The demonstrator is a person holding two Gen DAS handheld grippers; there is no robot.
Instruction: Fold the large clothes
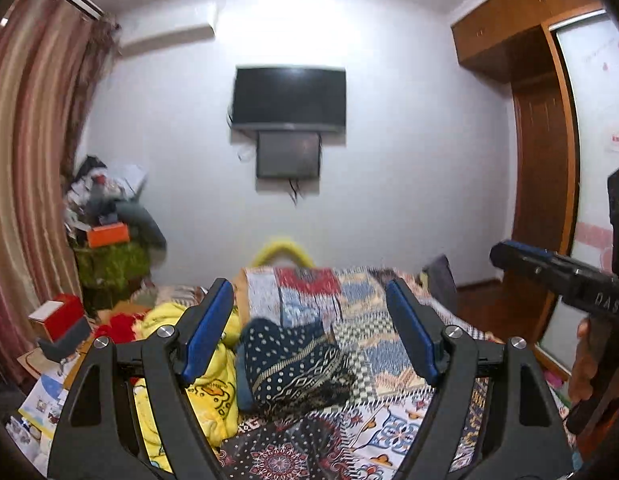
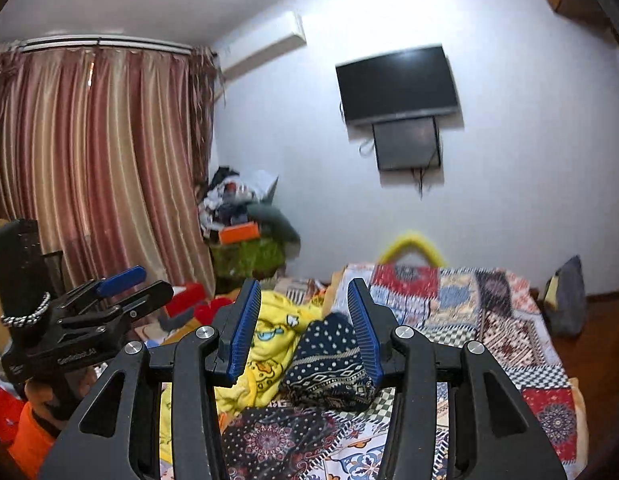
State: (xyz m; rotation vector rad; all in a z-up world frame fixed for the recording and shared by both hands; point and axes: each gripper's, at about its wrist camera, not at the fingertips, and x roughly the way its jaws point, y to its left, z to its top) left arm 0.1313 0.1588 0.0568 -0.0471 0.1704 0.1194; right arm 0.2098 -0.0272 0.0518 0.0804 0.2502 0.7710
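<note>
A navy garment with white dots and a patterned band (image 1: 293,364) (image 2: 329,360) lies bundled on the patchwork bedspread (image 1: 393,424) (image 2: 505,344). My left gripper (image 1: 309,286) is raised above the bed and aimed across the room. It is open wide, with nothing between its blue pads (image 1: 207,332). My right gripper (image 2: 303,288) is raised the same way, open at a narrower gap and also empty. The left wrist view shows the right gripper (image 1: 505,252) at its right edge. The right wrist view shows the left gripper (image 2: 153,280) at its left. Neither gripper touches the garment.
A yellow cartoon blanket (image 1: 213,384) (image 2: 273,332) lies crumpled left of the garment. Boxes and a clutter pile (image 1: 109,232) stand by the striped curtain (image 2: 97,168). A television (image 1: 289,98) hangs on the far wall. A wooden wardrobe (image 1: 541,152) and a grey bag (image 2: 567,296) are on the right.
</note>
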